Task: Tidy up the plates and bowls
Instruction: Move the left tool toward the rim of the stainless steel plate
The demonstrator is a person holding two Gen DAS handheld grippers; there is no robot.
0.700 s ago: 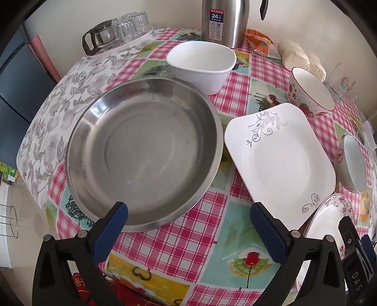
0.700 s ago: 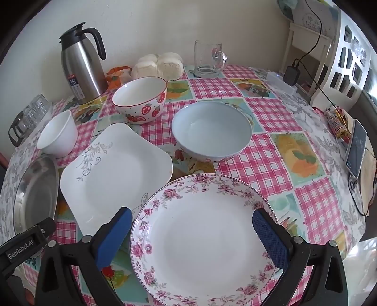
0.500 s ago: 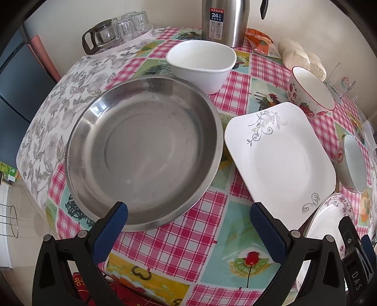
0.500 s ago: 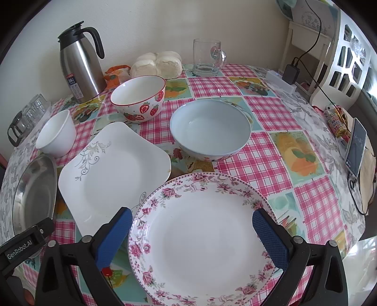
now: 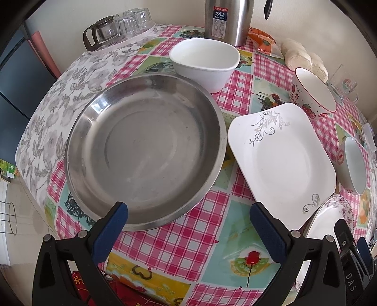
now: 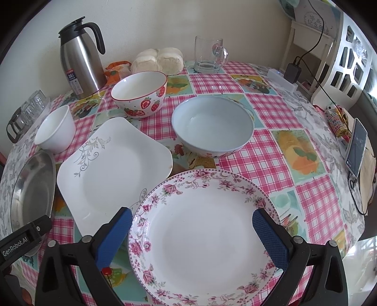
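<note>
A round steel plate (image 5: 143,150) lies at the table's left, also in the right wrist view (image 6: 30,186). A square white plate (image 5: 280,160) (image 6: 113,169) lies beside it. A floral round plate (image 6: 202,235) (image 5: 327,221) lies nearest the front. A small white bowl (image 5: 205,63) (image 6: 55,131), a strawberry bowl (image 6: 140,94) (image 5: 313,94) and a pale blue bowl (image 6: 212,127) (image 5: 353,164) stand behind. My left gripper (image 5: 188,226) is open and empty above the steel plate's near rim. My right gripper (image 6: 190,230) is open and empty over the floral plate.
A steel thermos (image 6: 79,56) (image 5: 226,21), a bag of buns (image 6: 160,61), a glass mug (image 6: 209,55) and a tray of glasses (image 5: 117,28) line the back. A phone (image 6: 357,147) and cables lie at the right edge. A wall is behind.
Both views have shifted very slightly; the dishes have not moved and both grippers stay open.
</note>
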